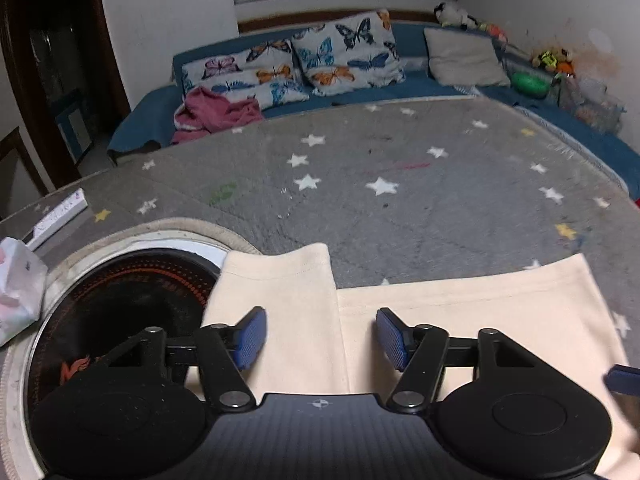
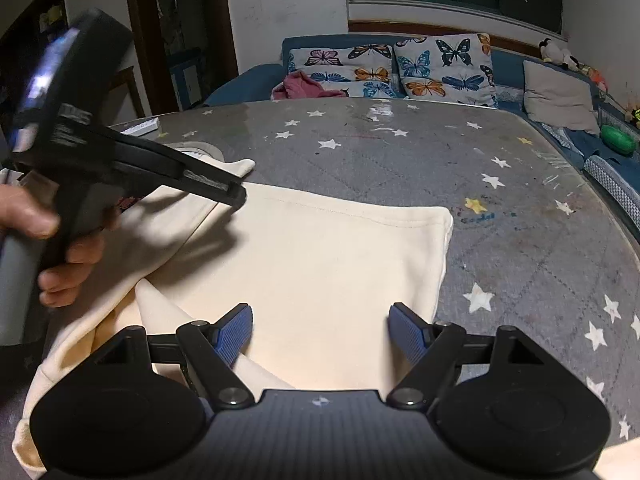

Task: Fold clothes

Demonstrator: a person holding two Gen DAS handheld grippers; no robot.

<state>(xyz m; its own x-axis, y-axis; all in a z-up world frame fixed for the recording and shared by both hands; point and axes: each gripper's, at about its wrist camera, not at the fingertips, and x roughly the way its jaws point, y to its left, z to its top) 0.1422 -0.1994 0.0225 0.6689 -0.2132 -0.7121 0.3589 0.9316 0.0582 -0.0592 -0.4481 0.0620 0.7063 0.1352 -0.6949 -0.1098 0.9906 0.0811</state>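
Garment [image 2: 320, 264], cream, lies flat on the grey star-print table [image 2: 520, 184], folded, its stitched hem running along the far edge. In the left wrist view a narrower cream panel [image 1: 276, 312] sits on the left, partly over a round black cooktop [image 1: 120, 312] set into the table; the wider panel [image 1: 472, 328] lies to its right, and the two meet along a straight edge. Your left gripper [image 1: 320, 338] hangs over that meeting edge with its blue pads [image 1: 250, 336] spread apart; cloth shows beneath the gap, and no pad presses on it. Whether the tips touch the fabric you cannot tell from this angle. Your right gripper [image 2: 320, 334] hangs over the near part of the wide panel, jaws also spread, nothing pinched between them. In the right wrist view your left hand [image 2: 60, 248] grips the other tool's handle at the left, its dark finger reaching out above the garment's far-left corner. A white power strip [image 1: 60, 212] lies on the table's far-left edge, and a white packet [image 1: 18, 284] sits beside the cooktop. Behind the table stands a blue sofa [image 1: 400, 42] with butterfly cushions [image 1: 348, 52], a plain cushion [image 1: 464, 56], a pink cloth [image 1: 212, 114] and a green ball [image 1: 530, 82].
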